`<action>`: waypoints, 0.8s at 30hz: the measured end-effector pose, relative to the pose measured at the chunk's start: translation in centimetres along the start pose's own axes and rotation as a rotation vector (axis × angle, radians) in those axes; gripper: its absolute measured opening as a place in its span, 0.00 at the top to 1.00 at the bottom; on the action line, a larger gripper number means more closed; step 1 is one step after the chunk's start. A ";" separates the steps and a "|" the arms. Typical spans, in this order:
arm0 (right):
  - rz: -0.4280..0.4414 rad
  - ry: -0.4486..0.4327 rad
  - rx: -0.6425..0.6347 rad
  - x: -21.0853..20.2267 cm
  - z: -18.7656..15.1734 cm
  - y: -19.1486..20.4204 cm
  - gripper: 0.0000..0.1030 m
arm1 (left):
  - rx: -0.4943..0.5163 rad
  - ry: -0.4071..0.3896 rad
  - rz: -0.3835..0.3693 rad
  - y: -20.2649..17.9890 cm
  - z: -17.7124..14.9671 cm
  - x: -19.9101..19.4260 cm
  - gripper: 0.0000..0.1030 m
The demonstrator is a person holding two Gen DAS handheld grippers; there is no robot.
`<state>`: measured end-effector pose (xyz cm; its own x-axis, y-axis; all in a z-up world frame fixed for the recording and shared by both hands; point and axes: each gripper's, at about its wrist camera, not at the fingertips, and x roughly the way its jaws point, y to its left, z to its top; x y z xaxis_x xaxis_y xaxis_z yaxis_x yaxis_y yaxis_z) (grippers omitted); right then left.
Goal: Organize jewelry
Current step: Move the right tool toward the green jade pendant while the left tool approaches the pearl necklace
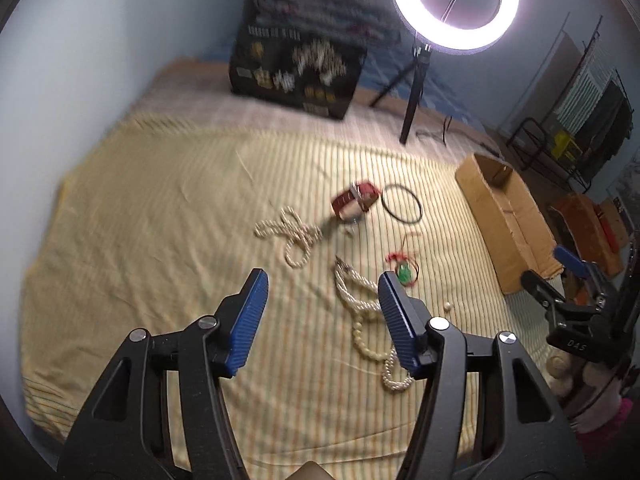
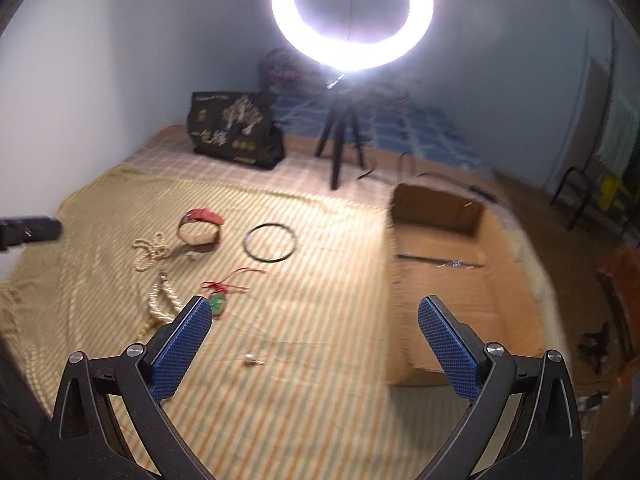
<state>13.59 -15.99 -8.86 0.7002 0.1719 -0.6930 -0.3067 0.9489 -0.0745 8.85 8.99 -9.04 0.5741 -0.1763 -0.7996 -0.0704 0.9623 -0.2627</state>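
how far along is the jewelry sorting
Nothing looks sorted yet. The cardboard box shows no jewelry inside. Both grippers, left and right, have open jaws holding nothing. The pearl necklaces, black bangle, red bracelet and green pendant remain on the bed.

Both cameras sit up high, each looking forward and down along its own two blue fingers at the striped bed cover [image 1: 160, 208]. The left one faces the pearls [image 1: 294, 236] in the middle — the right one looks more at the cardboard box [image 2: 440, 280]. Both see the black ring [image 2: 271, 242], the box and the ring light [image 1: 454, 4] at the far end.
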 end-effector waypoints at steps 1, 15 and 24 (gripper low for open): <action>0.023 0.017 0.005 0.7 0.0 -0.1 0.02 | -0.006 0.023 -0.010 -0.1 0.1 0.8 0.45; 0.237 0.173 0.012 7.5 0.1 1.2 0.28 | -0.135 0.264 -0.069 0.5 0.1 10.1 0.63; 0.347 0.279 0.047 10.8 0.1 2.5 0.50 | -0.176 0.313 -0.088 0.7 0.0 12.2 0.63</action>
<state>20.47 -11.74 -16.46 0.3585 0.4105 -0.8384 -0.4587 0.8597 0.2248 15.80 7.51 -19.04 0.3090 -0.3382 -0.8889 -0.1865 0.8949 -0.4053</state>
